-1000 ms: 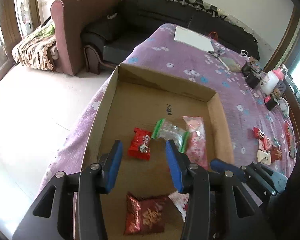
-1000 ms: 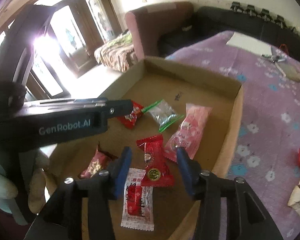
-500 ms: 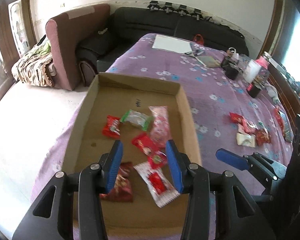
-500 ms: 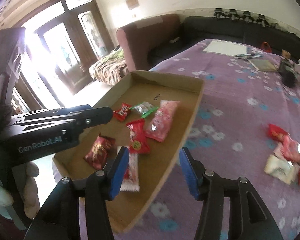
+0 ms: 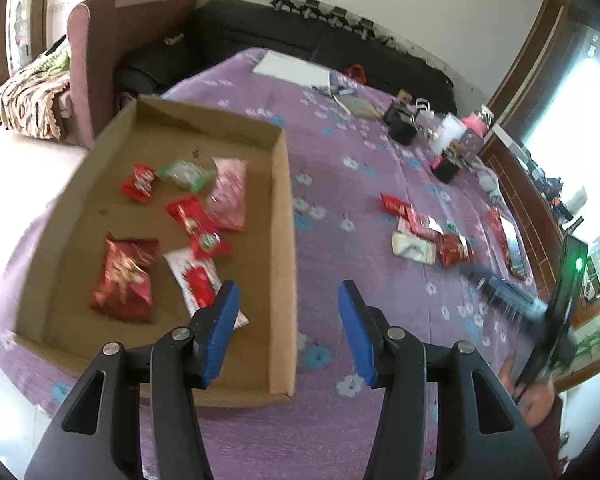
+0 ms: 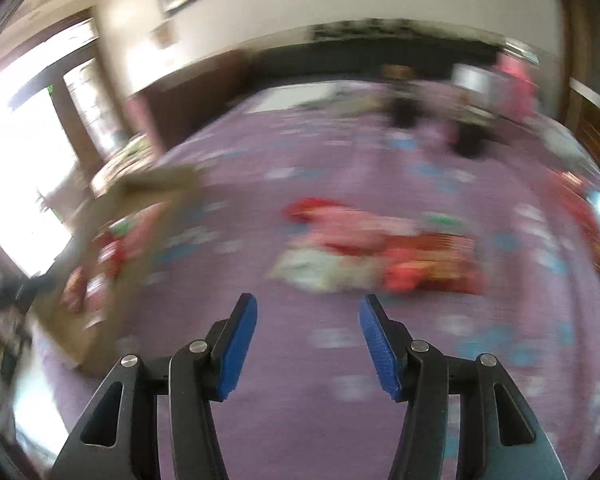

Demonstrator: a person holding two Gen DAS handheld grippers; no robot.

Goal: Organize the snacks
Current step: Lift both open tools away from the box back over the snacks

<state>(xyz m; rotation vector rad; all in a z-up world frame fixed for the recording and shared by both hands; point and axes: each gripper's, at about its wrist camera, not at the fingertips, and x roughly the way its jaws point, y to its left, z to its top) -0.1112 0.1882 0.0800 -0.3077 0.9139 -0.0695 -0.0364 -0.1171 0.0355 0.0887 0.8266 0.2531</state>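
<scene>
Once both grippers had pulled back from the cardboard box (image 5: 284, 216), the job flipped from dropping off to fetching. The left gripper (image 5: 288, 332) sat over the box's right wall, jaws opening with nothing between them. The right gripper (image 6: 308, 344) had swung toward the loose snack pile (image 6: 376, 256) lying ahead of it on the purple worktop (image 5: 352, 416), jaws apart and empty too. Six snacks were already in the box, so I'd guess that pile was next.
</scene>
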